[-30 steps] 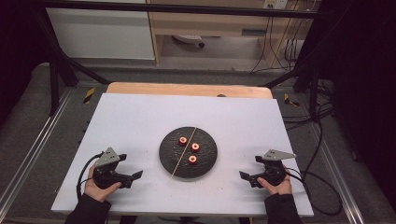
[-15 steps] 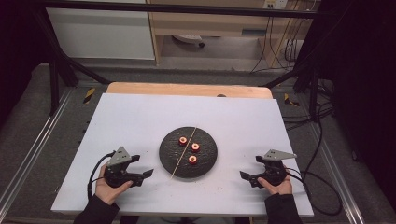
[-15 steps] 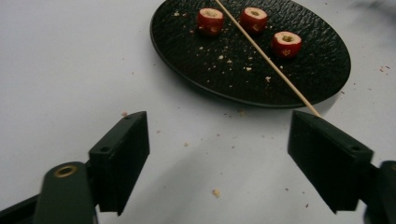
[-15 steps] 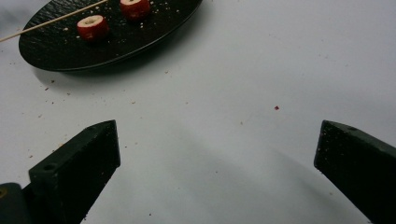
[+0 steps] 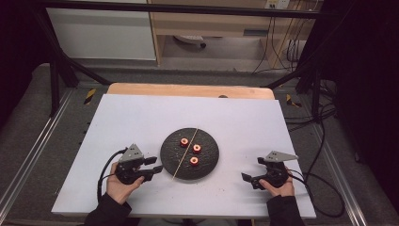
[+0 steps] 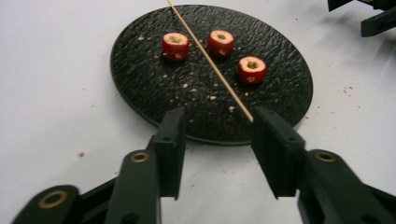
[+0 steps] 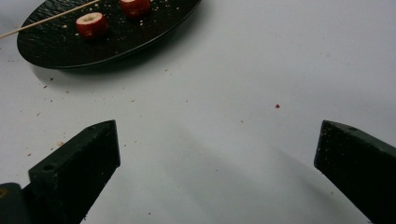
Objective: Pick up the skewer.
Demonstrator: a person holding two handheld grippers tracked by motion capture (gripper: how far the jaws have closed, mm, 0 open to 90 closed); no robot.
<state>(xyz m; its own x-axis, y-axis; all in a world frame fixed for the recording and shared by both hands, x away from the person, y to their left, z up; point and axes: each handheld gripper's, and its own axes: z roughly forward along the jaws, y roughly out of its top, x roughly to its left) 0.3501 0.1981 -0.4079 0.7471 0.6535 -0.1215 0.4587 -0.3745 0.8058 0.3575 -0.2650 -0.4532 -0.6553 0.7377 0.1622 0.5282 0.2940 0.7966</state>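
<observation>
A: Three red cored fruit pieces (image 6: 175,45) and one thin wooden skewer (image 6: 210,56) lie on the round black textured plate (image 6: 140,79), just beyond the left gripper (image 6: 217,140).

B: Its jaws, just narrowing, hold nothing; closing off-line could flick the skewer. The right gripper (image 7: 217,154) gapes, empty.

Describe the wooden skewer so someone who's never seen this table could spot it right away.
On the white table sits a round black plate near the middle. The skewer lies across the plate on a slant, between three red fruit pieces, one to its left and two to its right. It is the one long, thin, pale stick there, and its near end pokes past the plate's rim toward the left hand-held gripper.
</observation>
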